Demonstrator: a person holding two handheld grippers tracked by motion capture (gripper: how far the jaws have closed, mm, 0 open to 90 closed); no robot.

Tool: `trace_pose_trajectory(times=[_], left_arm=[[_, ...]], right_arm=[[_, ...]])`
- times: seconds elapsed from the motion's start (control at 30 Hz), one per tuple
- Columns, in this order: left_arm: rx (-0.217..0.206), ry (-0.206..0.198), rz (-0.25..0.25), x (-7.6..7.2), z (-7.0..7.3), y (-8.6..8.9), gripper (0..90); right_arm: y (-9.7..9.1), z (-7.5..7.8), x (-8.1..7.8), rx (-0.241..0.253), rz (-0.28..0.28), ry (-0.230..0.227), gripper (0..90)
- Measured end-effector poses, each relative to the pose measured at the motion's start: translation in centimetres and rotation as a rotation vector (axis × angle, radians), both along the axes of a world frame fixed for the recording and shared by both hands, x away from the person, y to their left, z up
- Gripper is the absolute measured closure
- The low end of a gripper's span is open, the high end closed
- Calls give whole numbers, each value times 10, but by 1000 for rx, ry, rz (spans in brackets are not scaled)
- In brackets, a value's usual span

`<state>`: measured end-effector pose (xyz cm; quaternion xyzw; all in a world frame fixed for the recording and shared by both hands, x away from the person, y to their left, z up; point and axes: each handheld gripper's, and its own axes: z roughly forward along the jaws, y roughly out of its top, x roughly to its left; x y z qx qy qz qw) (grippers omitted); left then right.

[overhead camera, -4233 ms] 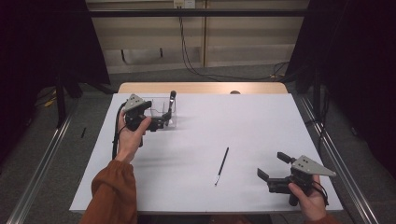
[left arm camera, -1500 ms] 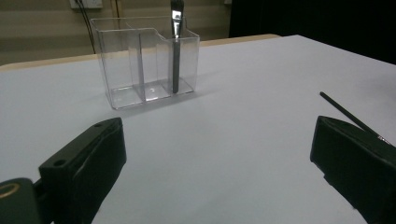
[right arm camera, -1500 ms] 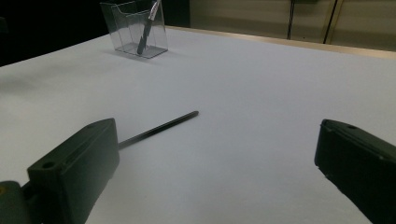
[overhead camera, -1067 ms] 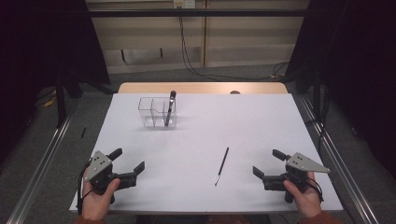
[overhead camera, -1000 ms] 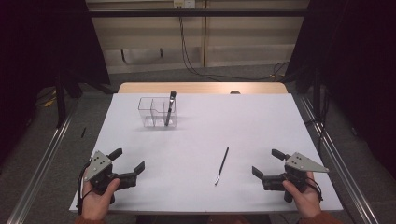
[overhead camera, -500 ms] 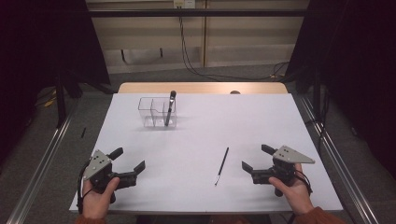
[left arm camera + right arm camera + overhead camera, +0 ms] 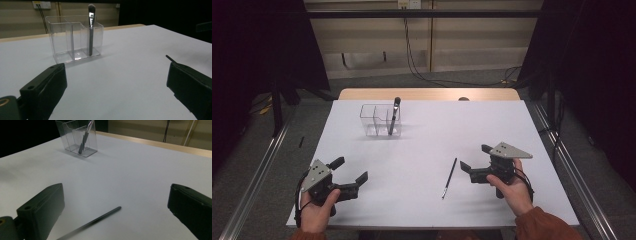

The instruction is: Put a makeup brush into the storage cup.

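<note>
The right tongs (image 7: 472, 159), spread wide and empty, are being aimed at the thin black brush (image 7: 449, 178) lying flat, ready for straddling; the left tongs (image 7: 348, 170) are being held wide, idle.

No legible text, label, brand, number or sign is found in any view. The white-covered bench (image 7: 422, 150), the clear plastic three-compartment holder (image 7: 379, 120) at far left, the dark slim brush (image 7: 449, 178) lying near right of centre and the dark brush (image 7: 91, 30) standing in the holder all carry no readable marking.
</note>
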<state>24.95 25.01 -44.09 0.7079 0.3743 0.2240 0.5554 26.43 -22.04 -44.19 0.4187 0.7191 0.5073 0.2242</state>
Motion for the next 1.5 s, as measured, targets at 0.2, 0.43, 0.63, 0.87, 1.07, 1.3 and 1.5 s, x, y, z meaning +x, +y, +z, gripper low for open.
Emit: trace_pose_trajectory(times=[0.2, 0.43, 0.63, 0.87, 1.07, 1.3, 1.5], left_arm=[[-4, -2, 21, 1, 0, 2, 30], [12, -5, 22, 2, 0, 2, 30], [20, -6, 32, 4, 0, 5, 30], [31, -8, 27, 4, 1, 4, 30], [37, -15, 24, 3, 1, 3, 30], [57, -24, 18, 3, 2, 3, 30], [63, -21, 7, 3, 1, 1, 30]], right_arm=[[11, 3, 11, -25, -20, -3, 10], [21, 5, 21, -46, 2, 43, 10], [24, 10, 27, -70, 9, 99, 17], [31, 11, 34, -153, 32, 213, 29], [38, 14, 42, -215, 68, 341, 60], [50, 13, 49, -282, 74, 489, 67], [57, 11, 55, -352, 61, 593, 64]])
